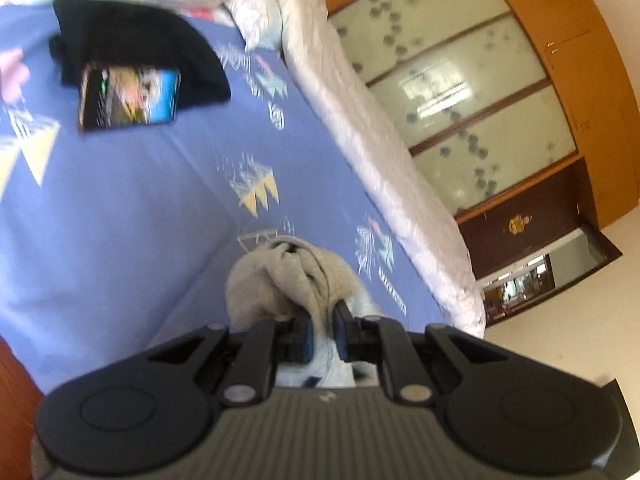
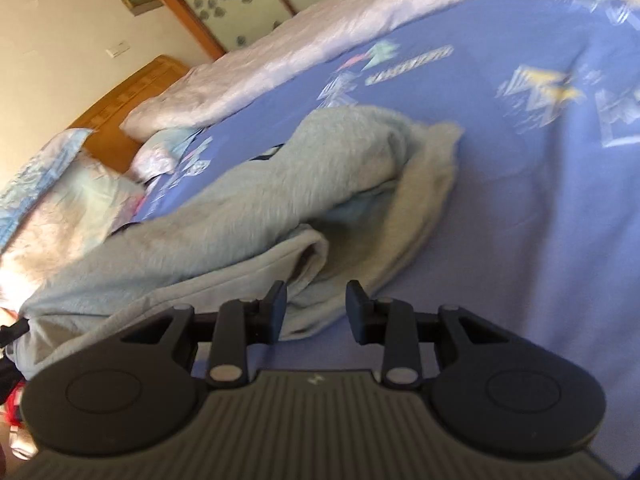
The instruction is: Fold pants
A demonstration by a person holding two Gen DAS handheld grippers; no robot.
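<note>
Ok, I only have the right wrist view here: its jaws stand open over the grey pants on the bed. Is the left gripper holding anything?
Observer: Yes. The left gripper is shut on a bunched fold of the grey pants.
Operator: Anything else on the bed that I can't see?
Observer: A phone with its screen lit, lying partly on a black garment.
Operator: Is it close to the pants?
Observer: No, it lies apart from them, farther along the blue sheet.
</note>
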